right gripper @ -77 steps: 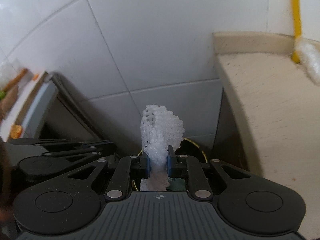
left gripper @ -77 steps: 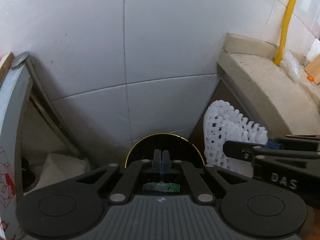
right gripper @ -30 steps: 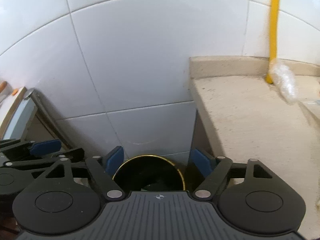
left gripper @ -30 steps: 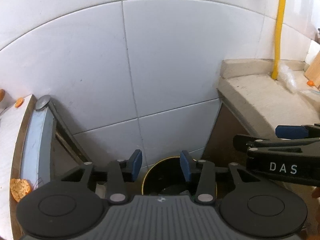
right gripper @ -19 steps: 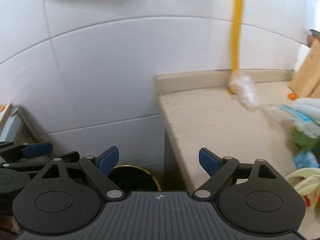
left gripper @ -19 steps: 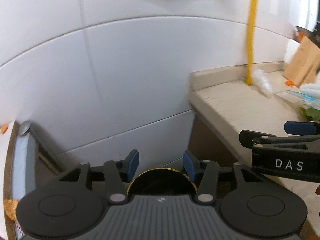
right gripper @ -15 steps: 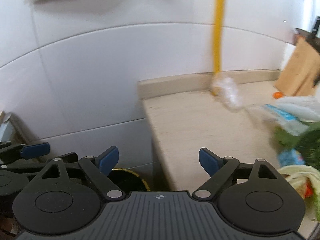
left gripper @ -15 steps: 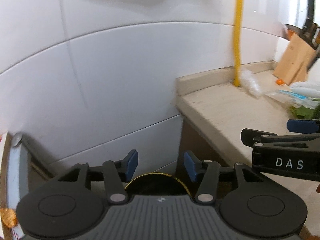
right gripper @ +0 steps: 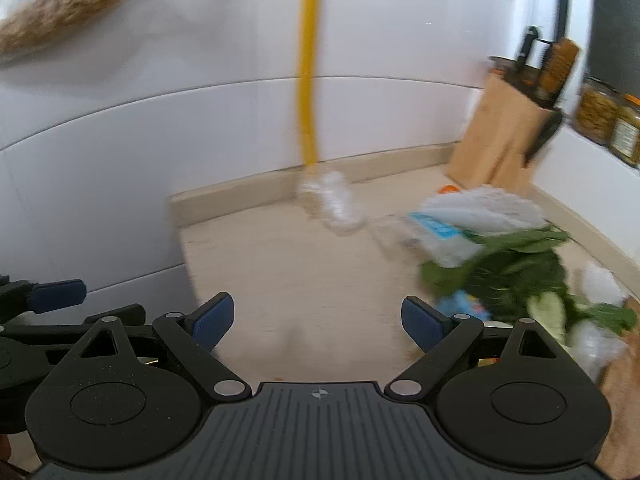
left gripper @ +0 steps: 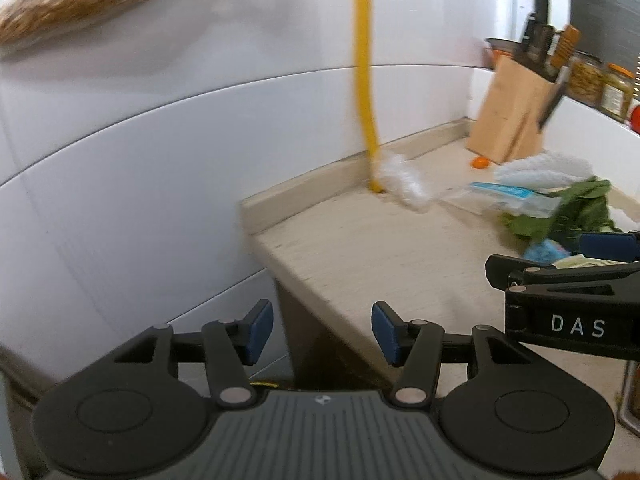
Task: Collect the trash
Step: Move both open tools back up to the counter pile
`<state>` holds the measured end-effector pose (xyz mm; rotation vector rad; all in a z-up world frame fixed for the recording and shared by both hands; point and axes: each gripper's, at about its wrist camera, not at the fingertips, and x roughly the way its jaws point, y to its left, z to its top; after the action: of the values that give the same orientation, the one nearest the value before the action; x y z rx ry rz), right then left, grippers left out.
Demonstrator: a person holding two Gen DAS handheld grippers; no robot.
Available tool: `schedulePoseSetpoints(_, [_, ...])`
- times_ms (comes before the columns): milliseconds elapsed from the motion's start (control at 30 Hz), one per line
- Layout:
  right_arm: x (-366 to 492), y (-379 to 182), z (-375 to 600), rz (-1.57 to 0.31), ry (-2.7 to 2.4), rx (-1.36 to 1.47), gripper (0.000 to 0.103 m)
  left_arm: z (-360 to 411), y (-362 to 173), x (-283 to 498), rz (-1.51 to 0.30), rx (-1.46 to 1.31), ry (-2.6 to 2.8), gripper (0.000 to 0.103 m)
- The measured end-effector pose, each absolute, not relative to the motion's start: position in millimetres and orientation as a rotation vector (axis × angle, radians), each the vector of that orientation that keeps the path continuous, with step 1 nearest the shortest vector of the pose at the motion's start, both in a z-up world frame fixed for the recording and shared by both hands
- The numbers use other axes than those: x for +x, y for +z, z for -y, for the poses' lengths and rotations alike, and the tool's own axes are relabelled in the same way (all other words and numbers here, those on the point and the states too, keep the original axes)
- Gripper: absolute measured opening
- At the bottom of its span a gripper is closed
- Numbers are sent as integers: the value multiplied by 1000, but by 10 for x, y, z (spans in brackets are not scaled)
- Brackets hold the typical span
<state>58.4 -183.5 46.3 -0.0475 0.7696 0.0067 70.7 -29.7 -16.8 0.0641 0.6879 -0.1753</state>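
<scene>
Trash lies on the beige counter [left gripper: 380,248] [right gripper: 280,264]: crumpled clear plastic [left gripper: 404,182] [right gripper: 332,204], a blue-and-white wrapper [left gripper: 508,196] [right gripper: 436,228], white foam netting [right gripper: 484,208], green leaves [left gripper: 568,208] [right gripper: 500,272] and a blue scrap [left gripper: 544,250] [right gripper: 464,306]. My left gripper [left gripper: 322,332] hangs over the counter's left edge, its jaws opening with nothing between them. My right gripper [right gripper: 316,320] [left gripper: 560,280] hovers over the counter short of the pile, jaws wide and empty. Only a sliver of the bin's yellow rim [left gripper: 264,382] shows below.
A yellow pipe [left gripper: 364,80] [right gripper: 306,80] runs down the tiled wall to the counter's back. A wooden knife block [left gripper: 512,108] [right gripper: 508,136] and jars [left gripper: 600,80] stand at the far right. A small orange thing [left gripper: 480,163] lies by the block.
The right gripper let go of the white foam netting and the left opened too. Both swung up and right, from over the black bin to the counter with the trash pile.
</scene>
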Motion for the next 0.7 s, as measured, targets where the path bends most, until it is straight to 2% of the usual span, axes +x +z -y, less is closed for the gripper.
schedulePoseSetpoints(567, [526,471,2573,-751,-160,-28,94,1090,-108,837,-677,137,-317,49])
schedulePoseSetpoints(700, [526,474,2704,-751,-185,-23,95,1243,-107,849,-673,152,-356,58])
